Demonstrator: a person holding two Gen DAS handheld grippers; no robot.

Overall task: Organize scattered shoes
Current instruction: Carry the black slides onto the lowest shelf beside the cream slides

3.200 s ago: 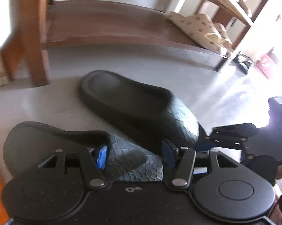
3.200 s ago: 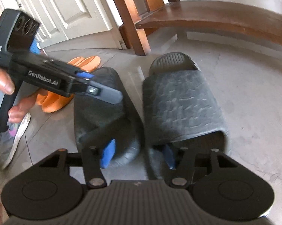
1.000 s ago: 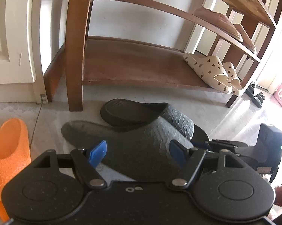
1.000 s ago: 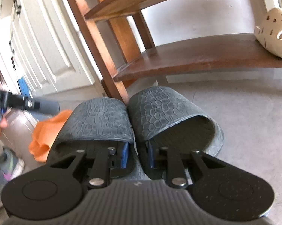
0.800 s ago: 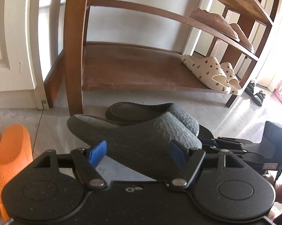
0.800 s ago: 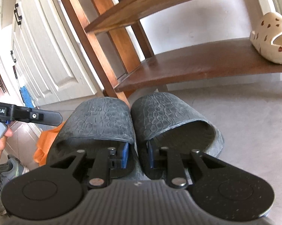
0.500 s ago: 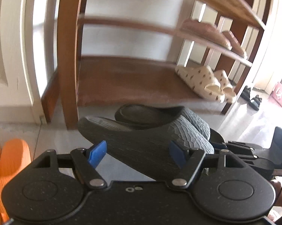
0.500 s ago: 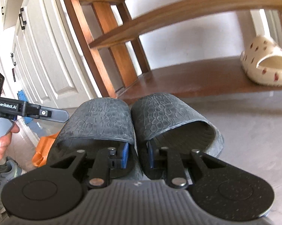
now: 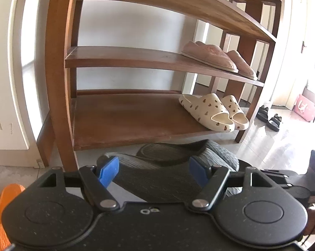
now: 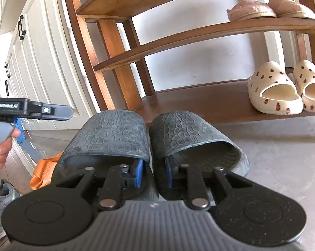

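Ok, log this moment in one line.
right gripper: shut on black slippers, both inner walls | left gripper: open | bottom shelf: left part bare, cream slippers right

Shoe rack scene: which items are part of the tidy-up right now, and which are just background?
In the job:
- black slippers, pinched together at their inner edges by the right claw
- left claw, open, empty
- shoe rack, bottom shelf bare on the left
- orange slippers on the floor

Just lying about:
- cream heart slippers
- pink slippers
- cabinet doors
- black sandals
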